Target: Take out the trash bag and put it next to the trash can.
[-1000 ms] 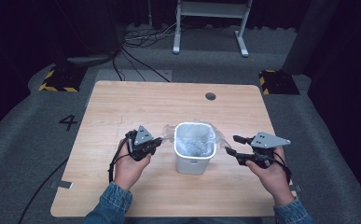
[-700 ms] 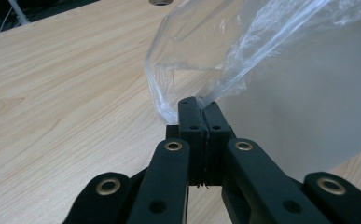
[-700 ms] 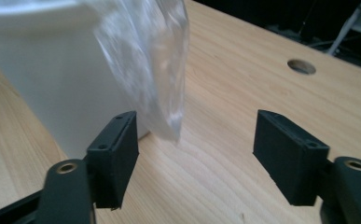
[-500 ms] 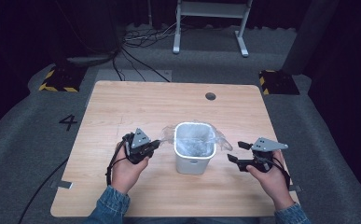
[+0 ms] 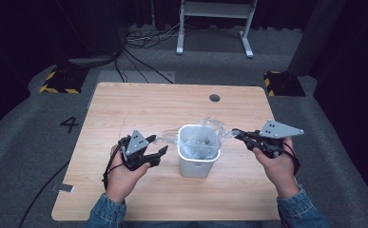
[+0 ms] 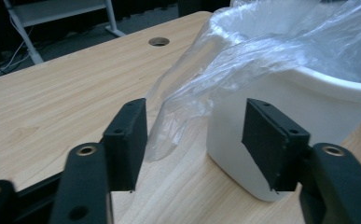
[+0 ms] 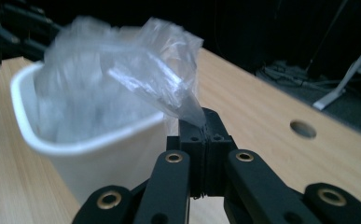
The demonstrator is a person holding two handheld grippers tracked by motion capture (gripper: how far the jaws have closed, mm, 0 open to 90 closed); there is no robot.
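Work in hand: I am fitting a thin clear plastic bag point(image 5: 198, 137) as a liner into a small white plastic bin point(image 5: 198, 164), which stands near the middle of the light wooden surface point(image 5: 139, 102).
Bag place: most of it sits inside the bin; one loose flap hangs over the rim on the left side point(image 6: 183, 100), another corner rises over the right side point(image 7: 169, 79).
Right tongs point(image 5: 237, 134): they have just been closing and now pinch the right corner of the bag, pads pressed together on the film point(image 7: 201, 123).
Left tongs point(image 5: 159, 153): they have just been opening; now they stand wide, with the loose flap between the pads but not pressed.
How the bag handles: I judge it very light, soft and slippery; it can tear if I pull hard.
How the bin handles: stiff but light, so I think it may tip or slide when the film is pulled.
Where to grip: at the edge of the film, near the rim, never the crumpled middle.
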